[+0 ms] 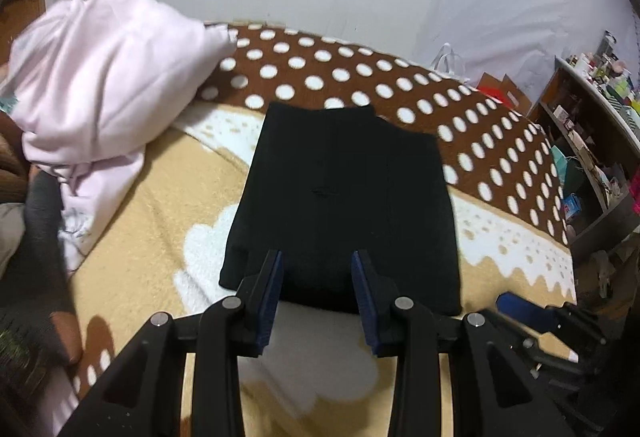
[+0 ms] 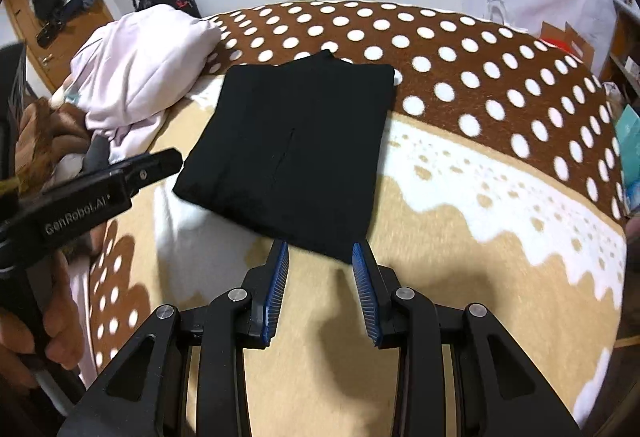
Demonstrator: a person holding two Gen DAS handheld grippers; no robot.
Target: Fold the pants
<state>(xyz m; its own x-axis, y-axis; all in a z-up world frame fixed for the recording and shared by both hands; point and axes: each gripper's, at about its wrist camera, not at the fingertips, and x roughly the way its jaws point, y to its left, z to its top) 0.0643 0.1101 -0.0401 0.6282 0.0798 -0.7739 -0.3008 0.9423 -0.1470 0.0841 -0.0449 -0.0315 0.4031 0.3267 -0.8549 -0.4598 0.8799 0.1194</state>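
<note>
- The black pants (image 1: 340,205) lie folded into a neat flat square on the bed (image 1: 160,197), in the middle, so I think the folding is done.
- My left gripper (image 1: 317,257) has its fingers spread, holding nothing.
- My right gripper (image 2: 320,249) is spread and empty too, at the near edge.
- A pink blanket (image 1: 100,77) sits far left, out of the way.

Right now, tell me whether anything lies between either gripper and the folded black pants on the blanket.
Nothing visible does. The folded black pants lie flat on the tan and brown polka-dot blanket, just ahead of the open left gripper and right gripper. The crumpled pale pink garment sits off to the side, not in the way.
</note>
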